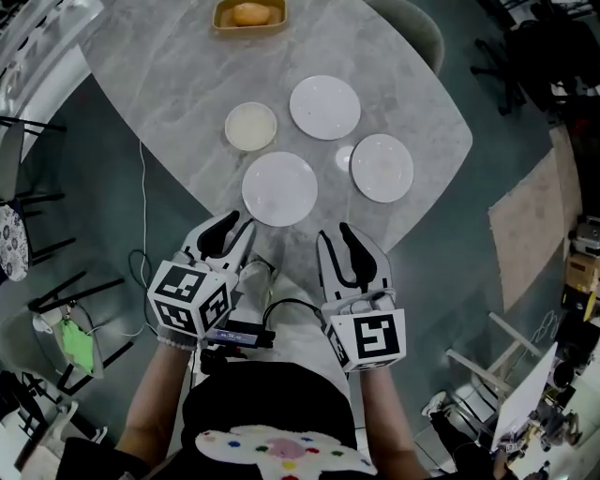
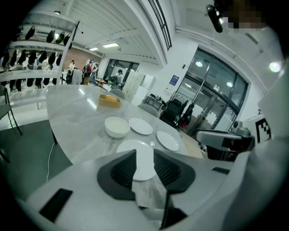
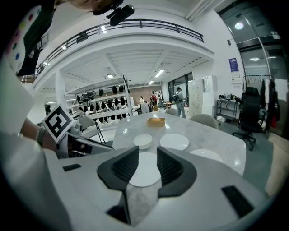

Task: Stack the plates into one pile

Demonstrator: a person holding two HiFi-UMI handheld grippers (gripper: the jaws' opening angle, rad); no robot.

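Three flat white plates lie apart on the grey marble table: a near plate, a far plate and a right plate. A small cream bowl sits left of the far plate. My left gripper hovers at the table's near corner, just short of the near plate, open with nothing between its jaws. My right gripper hangs beside it, also open and empty. In the left gripper view the near plate shows beyond the left gripper. In the right gripper view the near plate lies past the right gripper.
A wooden tray holding an orange-brown item stands at the table's far edge. A grey chair is tucked in at the far right. Black chair frames and a white cable are on the floor at left.
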